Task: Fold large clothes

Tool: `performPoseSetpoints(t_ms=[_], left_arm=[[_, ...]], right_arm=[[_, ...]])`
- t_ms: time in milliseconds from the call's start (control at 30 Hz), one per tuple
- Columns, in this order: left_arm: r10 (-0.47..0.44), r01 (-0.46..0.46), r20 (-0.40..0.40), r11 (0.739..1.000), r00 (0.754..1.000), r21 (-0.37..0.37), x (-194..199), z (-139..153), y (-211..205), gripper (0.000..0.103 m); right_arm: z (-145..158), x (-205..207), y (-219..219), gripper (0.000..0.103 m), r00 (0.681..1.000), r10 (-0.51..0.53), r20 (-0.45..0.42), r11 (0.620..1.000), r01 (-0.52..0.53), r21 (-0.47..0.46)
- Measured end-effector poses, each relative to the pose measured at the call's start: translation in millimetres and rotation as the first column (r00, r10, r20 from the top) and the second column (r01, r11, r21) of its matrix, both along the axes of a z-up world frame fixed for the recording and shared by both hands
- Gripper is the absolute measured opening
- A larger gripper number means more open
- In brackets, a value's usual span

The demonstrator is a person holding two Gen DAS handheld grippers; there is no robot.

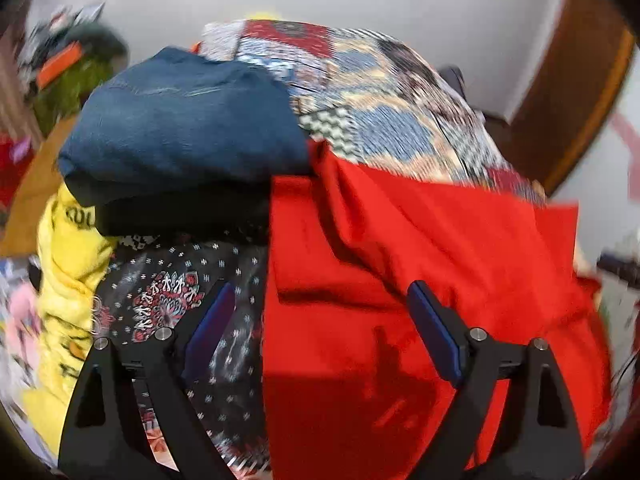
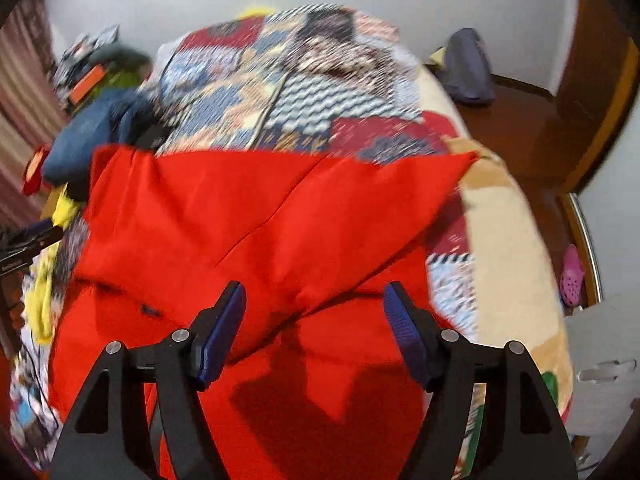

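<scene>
A large red garment [image 1: 420,264] lies spread on the patchwork bedspread [image 1: 380,92], folded over itself with a diagonal crease. My left gripper [image 1: 320,296] hangs above its left edge, open, nothing between its blue pads [image 1: 208,332]. The right wrist view shows the same red garment [image 2: 248,216] filling the middle. Over its folded lower part my right gripper [image 2: 314,292] stands open too, its pads [image 2: 404,328] clear of the cloth.
A blue denim piece [image 1: 180,128] lies on a pile at the left with a yellow printed garment [image 1: 68,264] and a dark patterned cloth [image 1: 176,304]. The wooden floor [image 2: 520,128] holds a grey bag [image 2: 468,68] and a pink shoe [image 2: 572,276] right of the bed.
</scene>
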State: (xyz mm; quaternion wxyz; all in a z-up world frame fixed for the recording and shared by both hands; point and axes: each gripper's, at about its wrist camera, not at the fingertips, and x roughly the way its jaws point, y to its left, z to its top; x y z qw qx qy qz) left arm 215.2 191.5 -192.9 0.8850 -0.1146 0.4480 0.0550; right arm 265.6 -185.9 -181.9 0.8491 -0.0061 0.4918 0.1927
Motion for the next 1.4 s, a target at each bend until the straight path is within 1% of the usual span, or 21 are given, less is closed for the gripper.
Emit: performPoseSetpoints(t_ms=[67,100,200,333,400,467,500,567,600,667,733,767,800,833,867,900,1000,1067,1167,1267,1400], left_arm=[[0.032,-0.032,0.005,0.997,0.999,-0.069,13.4,-4.9,11.5,0.088],[0.041,-0.041,0.002,0.995,0.999,-0.089,19.0,-7.6,15.2,0.088],[0.072,-0.075,-0.023,0.981,0.997,-0.179,45.2,-25.0,26.9,0.088],[0.103,-0.113,-0.053,0.963,0.993,-0.245,70.1,-50.1,36.5,0.088],[0.089,-0.102,-0.061,0.955,0.994,-0.28,77.7,-61.4,38.0,0.088],[0.093,-0.114,-0.083,0.945,0.992,-0.308,84.5,-76.2,41.3,0.088],[0.093,-0.116,-0.085,0.937,0.992,-0.328,86.0,-81.7,42.5,0.087],[0.095,-0.115,-0.072,0.923,0.993,-0.367,85.4,-89.6,43.6,0.08],[0.094,-0.111,-0.063,0.921,0.994,-0.372,84.4,-90.6,43.0,0.074],[0.078,-0.084,-0.029,0.929,0.996,-0.361,81.7,-89.8,39.4,0.067],[0.061,-0.064,-0.019,0.942,0.998,-0.329,79.4,-86.9,34.7,0.053],[0.05,-0.051,-0.011,0.949,0.999,-0.312,77.6,-84.0,31.9,0.049],[0.043,-0.043,-0.007,0.952,0.999,-0.302,76.1,-81.7,29.6,0.037],[0.03,-0.029,0.0,0.957,1.0,-0.29,74.4,-76.7,26.1,0.025],[0.019,-0.017,0.004,0.96,1.0,-0.278,73.4,-72.5,22.4,0.022],[0.016,-0.014,0.007,0.968,1.0,-0.252,72.8,-67.9,18.5,0.019],[-0.006,0.009,0.021,0.987,1.0,-0.16,70.1,-51.2,2.0,0.016],[-0.016,0.021,0.039,0.992,0.999,-0.128,67.6,-37.4,-6.9,0.015],[-0.024,0.034,0.08,0.992,0.997,-0.122,65.3,-11.9,-17.0,0.015],[-0.036,0.05,0.118,0.992,0.992,-0.114,67.7,6.3,-27.4,0.014],[-0.054,0.07,0.164,0.993,0.985,-0.092,75.8,25.1,-36.3,0.014]], right_arm=[[-1.0,10.0,-9.3,0.068,0.999,-0.042,-0.007,0.999,0.042,0.019],[-2.7,15.6,-13.4,0.068,0.998,-0.062,-0.014,0.998,0.062,0.027],[-14.8,35.0,-24.0,0.068,0.993,-0.114,-0.041,0.992,0.116,0.045],[-39.5,61.4,-37.4,0.068,0.977,-0.181,-0.113,0.979,0.19,0.074],[-54.0,73.3,-42.4,0.068,0.966,-0.198,-0.164,0.971,0.216,0.1],[-67.2,82.7,-44.1,0.068,0.958,-0.196,-0.208,0.966,0.225,0.126],[-73.1,87.1,-44.1,0.068,0.956,-0.195,-0.218,0.965,0.227,0.132],[-79.2,92.3,-41.6,0.068,0.958,-0.176,-0.225,0.965,0.214,0.153],[-83.5,96.4,-38.9,0.068,0.959,-0.161,-0.232,0.964,0.204,0.173],[-85.9,100.1,-37.0,0.068,0.962,-0.147,-0.23,0.961,0.194,0.198],[-86.8,102.8,-32.4,0.064,0.966,-0.129,-0.223,0.961,0.177,0.211],[-87.4,103.7,-29.8,0.055,0.967,-0.118,-0.224,0.962,0.167,0.214],[-87.5,103.9,-26.3,0.039,0.969,-0.101,-0.225,0.965,0.15,0.214],[-87.3,103.6,-25.0,0.031,0.97,-0.077,-0.229,0.966,0.129,0.225],[-85.2,103.3,-23.8,0.019,0.972,-0.063,-0.228,0.965,0.118,0.234],[-80.5,100.9,-22.5,0.016,0.976,-0.062,-0.209,0.967,0.11,0.228],[-58.8,89.1,-20.5,0.013,0.992,-0.055,-0.117,0.977,0.078,0.197],[-42.2,83.5,-20.6,0.012,0.996,-0.056,-0.07,0.979,0.068,0.194],[-12.4,75.1,-24.7,0.011,0.999,-0.049,0.005,0.979,0.047,0.201],[11.7,72.3,-25.1,0.011,0.996,-0.046,0.074,0.982,0.032,0.188],[32.5,73.6,-23.7,0.011,0.989,-0.05,0.137,0.984,0.025,0.179]])
